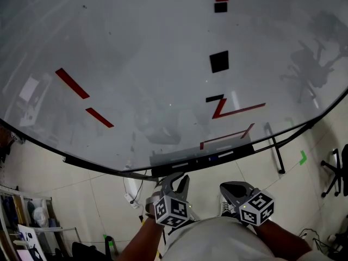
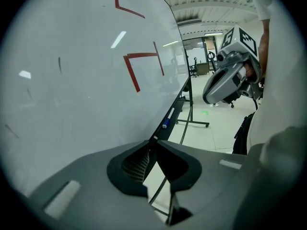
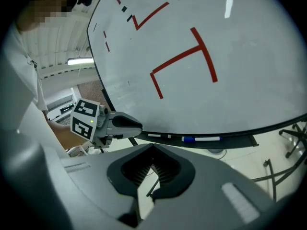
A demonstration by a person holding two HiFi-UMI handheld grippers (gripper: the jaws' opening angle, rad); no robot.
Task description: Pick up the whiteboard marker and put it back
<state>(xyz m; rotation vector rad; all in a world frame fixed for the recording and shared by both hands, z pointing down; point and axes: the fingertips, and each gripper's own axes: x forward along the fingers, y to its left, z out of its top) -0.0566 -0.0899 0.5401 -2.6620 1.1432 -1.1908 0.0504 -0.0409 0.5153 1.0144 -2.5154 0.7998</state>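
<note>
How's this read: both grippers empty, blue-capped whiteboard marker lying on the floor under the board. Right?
Not the floor. The blue-capped whiteboard marker lies in the tray along the whiteboard's bottom edge; the right gripper view shows it. The rest holds: left gripper and right gripper are both empty.

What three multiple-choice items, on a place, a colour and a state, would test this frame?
1. Where is the blue-capped marker? A on the floor; B on the tray under the whiteboard; C in a gripper.
2. What colour are the drawn lines? A green; B red; C blue.
3. What does the right gripper hold? A the marker; B an eraser; C nothing.
B: it lies on the tray. B: the strokes are red. C: its fingers meet with nothing between them.
</note>
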